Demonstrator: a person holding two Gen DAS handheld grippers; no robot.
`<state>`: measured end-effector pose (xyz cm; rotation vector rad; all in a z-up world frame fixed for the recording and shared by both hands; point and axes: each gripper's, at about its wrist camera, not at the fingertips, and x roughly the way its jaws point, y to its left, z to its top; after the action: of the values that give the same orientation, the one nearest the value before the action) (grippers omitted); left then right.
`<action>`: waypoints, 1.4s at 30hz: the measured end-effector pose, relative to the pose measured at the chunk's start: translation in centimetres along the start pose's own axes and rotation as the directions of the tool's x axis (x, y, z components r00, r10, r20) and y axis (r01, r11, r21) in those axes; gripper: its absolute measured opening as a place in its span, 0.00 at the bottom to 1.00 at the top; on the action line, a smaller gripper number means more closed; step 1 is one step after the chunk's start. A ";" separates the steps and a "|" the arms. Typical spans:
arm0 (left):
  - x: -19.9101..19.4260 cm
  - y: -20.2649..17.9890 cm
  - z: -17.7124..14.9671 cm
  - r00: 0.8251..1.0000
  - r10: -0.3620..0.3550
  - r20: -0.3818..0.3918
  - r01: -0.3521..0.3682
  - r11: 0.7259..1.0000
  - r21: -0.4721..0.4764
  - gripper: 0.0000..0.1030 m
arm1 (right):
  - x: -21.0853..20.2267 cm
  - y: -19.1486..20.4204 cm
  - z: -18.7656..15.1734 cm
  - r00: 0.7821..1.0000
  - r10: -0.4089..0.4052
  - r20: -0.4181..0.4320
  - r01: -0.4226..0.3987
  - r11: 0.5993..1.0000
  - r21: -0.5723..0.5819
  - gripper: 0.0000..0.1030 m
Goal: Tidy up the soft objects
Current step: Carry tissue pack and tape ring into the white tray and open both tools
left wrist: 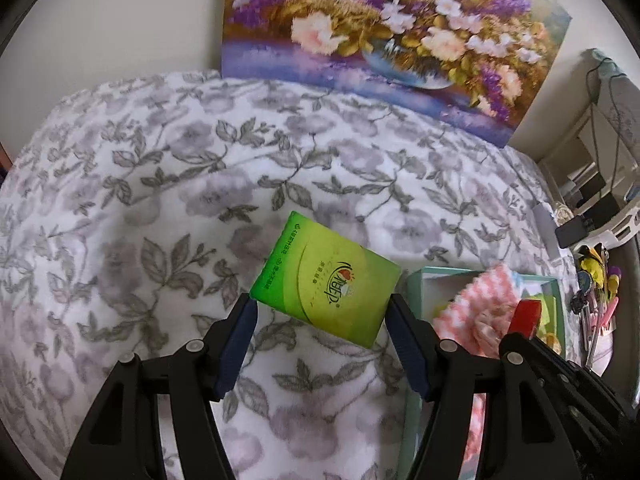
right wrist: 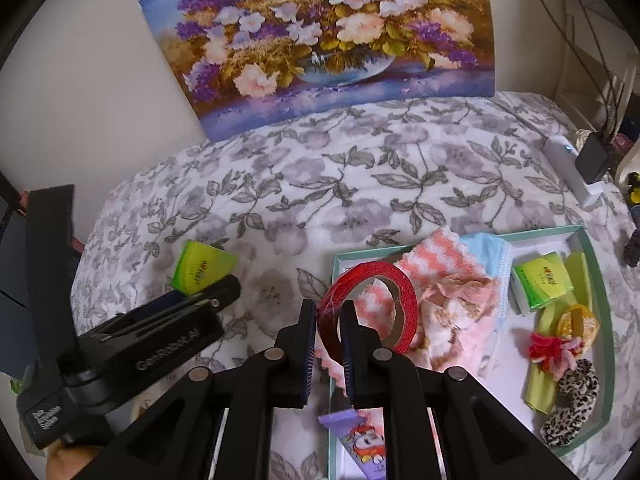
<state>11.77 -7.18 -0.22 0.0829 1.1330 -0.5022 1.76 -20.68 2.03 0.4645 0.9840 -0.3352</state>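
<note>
Already in the mint-green tray [right wrist: 596, 264]: striped pink cloth [right wrist: 432, 256], second tissue pack, scrunchies. Our left gripper [left wrist: 320, 312] clasps the green tissue pack [left wrist: 326, 280] over the bed, left of it; right gripper [right wrist: 326, 320] pinches the red tape roll [right wrist: 372, 300]. Both remain unplaced.

A bed [right wrist: 360, 184] is covered by a white blanket printed with grey flowers. A mint tray [right wrist: 600, 280] is set on it toward the right, a white power strip [right wrist: 572, 168] is laid by the far right edge, and a flower painting [right wrist: 320, 40] is propped against the wall at the back.
</note>
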 end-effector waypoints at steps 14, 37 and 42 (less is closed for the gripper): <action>-4.2 -5.9 -3.9 0.999 -0.020 0.026 0.016 0.992 0.127 0.66 | -4.8 -3.0 -2.5 0.998 -0.038 0.045 0.037 0.999 0.018 0.13; -0.6 -17.5 -9.9 0.993 -0.009 -0.117 0.051 0.931 0.361 0.66 | -6.0 -16.7 -5.2 0.989 -0.140 -0.046 0.147 0.961 0.232 0.13; -0.5 -17.4 -9.7 0.992 -0.014 -0.128 0.059 0.932 0.357 0.67 | -5.7 -16.8 -5.2 0.990 -0.131 -0.055 0.141 0.962 0.234 0.13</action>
<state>-3.96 -19.42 -0.67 0.4182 1.1531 -0.7434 -12.79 -31.98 0.71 0.6235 1.0215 -0.5737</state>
